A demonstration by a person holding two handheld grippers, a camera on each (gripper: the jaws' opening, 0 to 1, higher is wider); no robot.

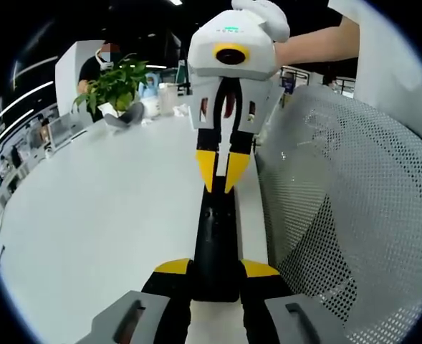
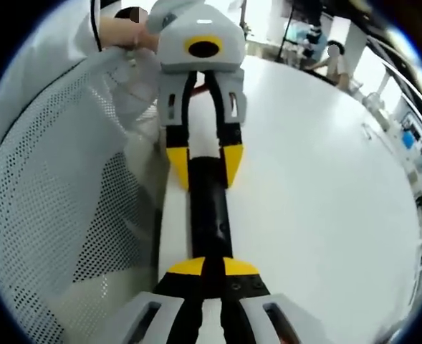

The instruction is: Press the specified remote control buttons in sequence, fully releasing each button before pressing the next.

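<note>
The remote control [image 1: 216, 244], a long, narrow black bar, lay on the white desk [image 1: 96, 222] directly ahead of the left gripper [image 1: 216, 269], its near end sitting between that gripper's yellow-tipped jaws. The jaws stood close against its two sides, apparently clamped on it, though actual contact was hard to confirm. At the remote's far end the right gripper [image 1: 223, 175] came in from the opposite side, its yellow tips drawn nearly together and pointed down at the remote's top face. In the right gripper view the arrangement mirrored: the right gripper [image 2: 205, 269] had its jaws almost closed over the remote [image 2: 209, 208], and the left gripper [image 2: 203, 161] straddled the other end.

The remote looked light, stiff and smooth-cased, so it would likely slide on the desk unless held. Gripping it across its narrow sides near one end seemed the sensible hold, leaving the buttons free. A mesh chair back [image 1: 354, 215] stood just beside the desk edge.
</note>
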